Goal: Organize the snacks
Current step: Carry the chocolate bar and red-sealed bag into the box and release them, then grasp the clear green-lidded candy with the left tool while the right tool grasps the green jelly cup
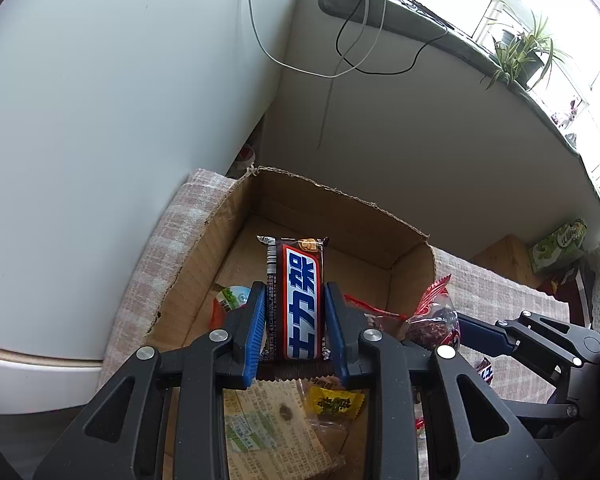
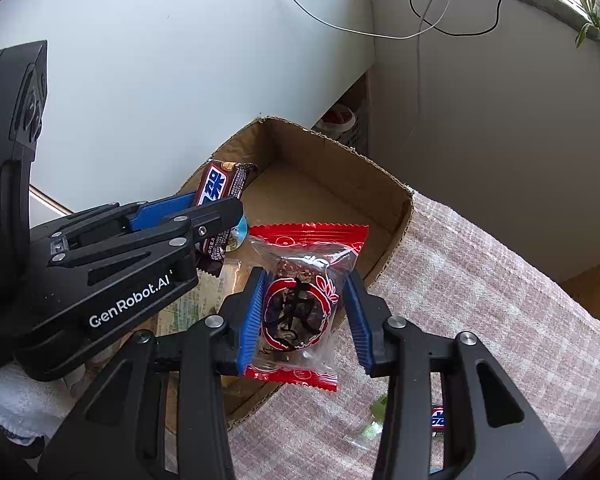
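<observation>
My left gripper [image 1: 295,292] is shut on a brown Snickers bar [image 1: 298,300] and holds it upright above the open cardboard box [image 1: 332,196]. It also shows in the right wrist view [image 2: 220,200] with the bar [image 2: 216,184]. My right gripper [image 2: 306,280] is shut on a red-and-clear wrapped snack [image 2: 300,304], held over the box's near right edge [image 2: 396,248]. That snack also shows in the left wrist view [image 1: 432,316]. Inside the box lie a yellow candy [image 1: 334,404], a printed packet [image 1: 272,432] and a round cup snack [image 1: 232,296].
The box sits on a pink checked cloth [image 2: 480,300]. Another Snickers bar [image 2: 438,420] and a green-clear wrapper [image 2: 370,424] lie on the cloth. A white wall [image 1: 120,120] stands left; cables [image 1: 360,40] hang behind. A green box [image 1: 560,244] is far right.
</observation>
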Tool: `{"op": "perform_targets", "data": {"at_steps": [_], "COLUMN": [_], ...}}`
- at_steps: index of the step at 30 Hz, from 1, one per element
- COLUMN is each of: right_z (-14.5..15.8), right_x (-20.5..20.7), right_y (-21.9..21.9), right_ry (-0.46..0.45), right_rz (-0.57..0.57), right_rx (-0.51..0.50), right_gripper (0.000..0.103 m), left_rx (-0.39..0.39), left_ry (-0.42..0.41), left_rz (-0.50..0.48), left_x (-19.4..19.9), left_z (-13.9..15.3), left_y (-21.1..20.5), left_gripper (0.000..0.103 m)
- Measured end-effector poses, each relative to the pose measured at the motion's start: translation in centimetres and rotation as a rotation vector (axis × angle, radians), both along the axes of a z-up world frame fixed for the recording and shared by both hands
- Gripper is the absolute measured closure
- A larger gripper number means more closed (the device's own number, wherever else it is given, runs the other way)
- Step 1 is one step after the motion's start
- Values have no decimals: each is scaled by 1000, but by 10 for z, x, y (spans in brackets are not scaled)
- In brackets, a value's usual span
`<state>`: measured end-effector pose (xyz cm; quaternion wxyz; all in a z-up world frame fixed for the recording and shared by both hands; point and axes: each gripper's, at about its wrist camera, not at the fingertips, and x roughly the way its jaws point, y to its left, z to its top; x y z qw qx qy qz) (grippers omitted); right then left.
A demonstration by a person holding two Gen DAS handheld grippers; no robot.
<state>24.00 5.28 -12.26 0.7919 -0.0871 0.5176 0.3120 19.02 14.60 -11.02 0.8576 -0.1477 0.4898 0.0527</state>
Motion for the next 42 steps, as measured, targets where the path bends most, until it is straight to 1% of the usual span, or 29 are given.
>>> {"op": "perform_targets", "data": {"at_steps": [4, 8, 10, 14, 21, 28, 33, 38, 42], "right_z": [2, 4, 6, 10, 24, 42, 49, 46, 37], "right_x": [-2, -3, -2, -3, -9, -19, -25, -29, -40], "right_y": [3, 4, 2, -6, -31, -80, -124, -169, -203], "right_ry": [-10, -28, -32, -45, -59, -78, -92, -82, -69], "right_rz": [17, 16, 11, -2, -18, -65, -114, -184, -224], "right_rx": [-4, -11, -9, -3, 24, 60, 60, 59, 30], "right_gripper": [62, 55, 50, 46, 45, 45, 45, 45, 45], "left_rx": [3, 9, 10, 13, 14, 13, 4, -18, -38], "left_ry": [2, 2, 2, -2, -44, -85, -102, -98, -81], "left_rz": [5, 10, 13, 15, 2, -34, -63, -95, -148], "left_x": [-1, -2, -2, -5, -17, -34, -44, -53, -60], "left_z": [1, 2, 2, 4, 20, 37, 44, 41, 34], "left_y": [2, 2, 3, 3, -2, -17, -30, -47, -70], "left_gripper": [76, 76, 76, 76, 75, 75, 75, 75, 75]}}
